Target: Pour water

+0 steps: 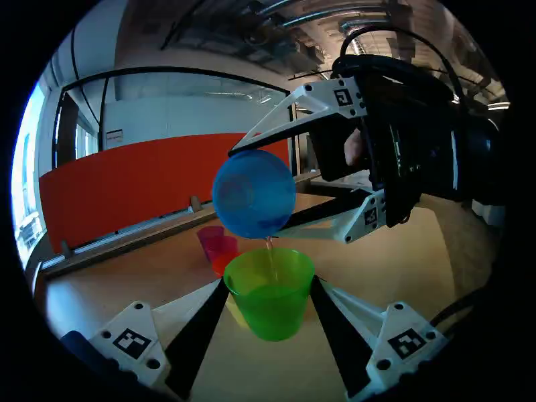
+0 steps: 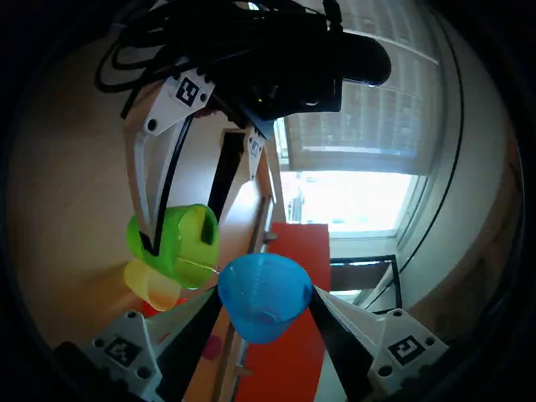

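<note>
A wooden table [image 1: 402,268] spreads out ahead of and below the left gripper [image 1: 268,289], and a long orange panel [image 1: 134,181] stands along the table's far edge, up and to the left of the fingers.

In the left gripper view, the left gripper has its two fingers part-way closed, one pressed to each side of a green cup [image 1: 271,305]. The cup stands upright between them, its mouth open to the top. The right gripper view shows this same grip from above: left gripper [image 2: 177,238], green cup [image 2: 175,246].

Directly above the left gripper's fingers, the right gripper [image 1: 256,192] reaches in from the upper right. A hand [image 1: 353,146] shows behind its body. Its fingers clamp a blue cup [image 1: 253,194] from both sides, and the cup is tipped over so its base faces the left gripper's camera. In the right gripper view, the right gripper [image 2: 264,295] grips the blue cup [image 2: 264,298] between its own fingertips.

A thin stream of water [image 1: 271,258] falls from the blue cup's lower rim into the green cup, which already holds some.

A yellow cup [image 1: 234,313] sits just behind the green cup, low on its left. Farther ahead of the left fingers, a red cup [image 1: 224,258] and a pink cup [image 1: 210,236] stand close together on the table.
</note>
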The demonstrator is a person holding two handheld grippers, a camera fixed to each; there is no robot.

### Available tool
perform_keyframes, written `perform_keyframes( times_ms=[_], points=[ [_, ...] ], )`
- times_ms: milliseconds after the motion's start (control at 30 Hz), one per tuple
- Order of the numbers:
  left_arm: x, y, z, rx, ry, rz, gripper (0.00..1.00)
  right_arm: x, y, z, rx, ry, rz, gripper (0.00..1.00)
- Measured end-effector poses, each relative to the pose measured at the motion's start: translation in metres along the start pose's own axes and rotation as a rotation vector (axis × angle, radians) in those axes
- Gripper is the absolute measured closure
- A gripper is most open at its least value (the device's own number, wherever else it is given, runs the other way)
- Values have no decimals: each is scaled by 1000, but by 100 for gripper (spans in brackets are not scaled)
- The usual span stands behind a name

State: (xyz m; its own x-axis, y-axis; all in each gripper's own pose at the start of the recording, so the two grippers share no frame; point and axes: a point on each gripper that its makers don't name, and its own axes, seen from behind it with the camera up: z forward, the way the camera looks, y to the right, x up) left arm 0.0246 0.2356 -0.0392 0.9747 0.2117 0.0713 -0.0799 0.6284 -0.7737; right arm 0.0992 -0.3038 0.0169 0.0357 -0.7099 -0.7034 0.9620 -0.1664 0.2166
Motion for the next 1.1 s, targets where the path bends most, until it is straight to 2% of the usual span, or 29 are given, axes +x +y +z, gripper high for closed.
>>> perform_keyframes(
  times_ms=[300, 1100],
  points=[
    [1, 1, 1, -2, 1, 2, 13, 6, -2, -3, 0, -1, -25, 7],
    [2, -2, -1, 0, 4, 3, 13, 6, -6, 4, -5, -7, -97, 7]
  ],
)
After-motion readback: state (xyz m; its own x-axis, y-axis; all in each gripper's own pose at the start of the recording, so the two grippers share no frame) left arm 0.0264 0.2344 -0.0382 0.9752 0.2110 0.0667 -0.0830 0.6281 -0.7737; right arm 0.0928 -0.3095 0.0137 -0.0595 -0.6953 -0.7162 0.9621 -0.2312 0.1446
